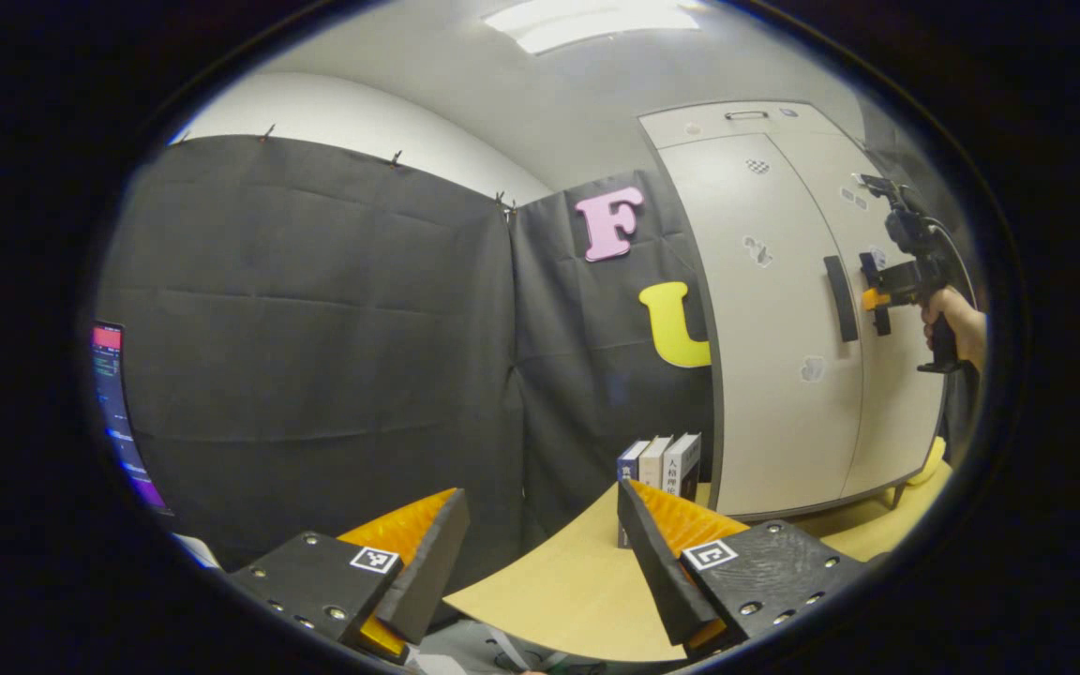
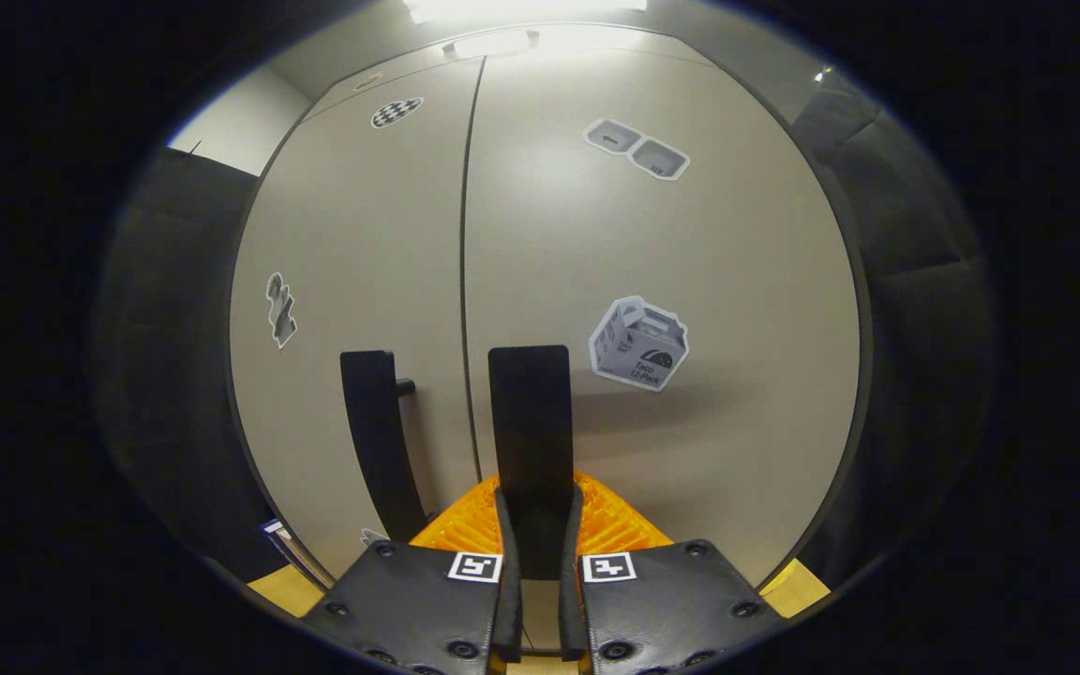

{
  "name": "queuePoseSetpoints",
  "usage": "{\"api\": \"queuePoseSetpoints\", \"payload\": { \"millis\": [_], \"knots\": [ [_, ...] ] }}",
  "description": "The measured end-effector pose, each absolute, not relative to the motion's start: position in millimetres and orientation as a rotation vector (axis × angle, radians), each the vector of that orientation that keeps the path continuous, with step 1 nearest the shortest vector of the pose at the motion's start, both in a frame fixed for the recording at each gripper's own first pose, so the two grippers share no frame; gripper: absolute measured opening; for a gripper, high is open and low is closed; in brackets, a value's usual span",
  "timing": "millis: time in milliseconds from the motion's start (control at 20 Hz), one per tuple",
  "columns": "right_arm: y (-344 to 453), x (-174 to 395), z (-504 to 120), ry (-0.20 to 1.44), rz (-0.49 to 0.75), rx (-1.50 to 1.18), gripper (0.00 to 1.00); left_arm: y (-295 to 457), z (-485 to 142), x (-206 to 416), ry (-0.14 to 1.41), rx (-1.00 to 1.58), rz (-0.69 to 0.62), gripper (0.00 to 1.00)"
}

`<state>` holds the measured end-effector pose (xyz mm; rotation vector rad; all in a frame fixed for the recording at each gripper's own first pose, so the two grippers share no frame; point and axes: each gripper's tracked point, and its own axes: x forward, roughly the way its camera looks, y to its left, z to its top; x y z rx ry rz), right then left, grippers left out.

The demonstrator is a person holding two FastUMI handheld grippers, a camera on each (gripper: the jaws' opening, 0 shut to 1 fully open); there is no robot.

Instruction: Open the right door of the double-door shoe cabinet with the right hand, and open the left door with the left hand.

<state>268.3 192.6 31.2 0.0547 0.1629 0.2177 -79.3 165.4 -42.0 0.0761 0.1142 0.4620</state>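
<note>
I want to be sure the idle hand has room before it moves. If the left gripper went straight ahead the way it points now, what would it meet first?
Probably the black cloth wall, past the table's edge. The left gripper is open, and the cabinet lies to its right. Depth is hard to judge.

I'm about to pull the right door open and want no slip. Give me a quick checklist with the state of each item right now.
1. Right gripper fingers closed on the right door handle: ok.
2. Handle centred between the fingers: ok.
3. Both doors shut, seam straight: ok.
4. Left gripper open and far from the cabinet, out of the door's swing: ok.
5. Left door handle free for later: ok.
6. Books beside the cabinet clear of the left door's swing: cannot tell.
</note>
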Motion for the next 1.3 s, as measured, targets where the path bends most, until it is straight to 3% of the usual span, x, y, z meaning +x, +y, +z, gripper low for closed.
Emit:
{"api": "queuePoseSetpoints", "payload": {
  "millis": [550, 1300],
  "knots": [
    [171.5, 213.2, 36.2, 0.205, 0.343, 0.096, 0.17, 136.6, -28.6, -69.1, 0.078, 0.055, 0.354, 0.94],
    [114.6, 146.6, 43.5, 0.257, 0.382, 0.100, 0.17, 45.2, -18.2, -11.2, 0.030, 0.047, 0.119, 0.94]
  ]
}}
